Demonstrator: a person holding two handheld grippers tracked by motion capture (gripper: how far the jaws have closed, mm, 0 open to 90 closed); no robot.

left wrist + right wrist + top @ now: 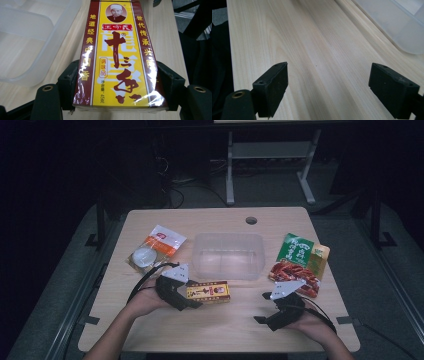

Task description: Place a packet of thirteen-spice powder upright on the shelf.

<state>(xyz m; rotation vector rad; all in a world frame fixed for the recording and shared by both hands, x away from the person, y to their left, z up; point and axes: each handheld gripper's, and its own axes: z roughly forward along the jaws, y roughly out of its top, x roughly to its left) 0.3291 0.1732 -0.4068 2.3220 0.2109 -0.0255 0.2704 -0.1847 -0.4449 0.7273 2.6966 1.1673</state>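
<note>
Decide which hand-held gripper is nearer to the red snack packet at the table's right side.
Right. The right hand-held gripper sits just in front of the snack packet, jaws open. The left hand-held gripper is well off to its left, shut on the seasoning box.

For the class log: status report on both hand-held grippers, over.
Left hand-held gripper shut on yellow spice box. Right hand-held gripper open over bare table. Clear tub just beyond box, path unobstructed.
</note>
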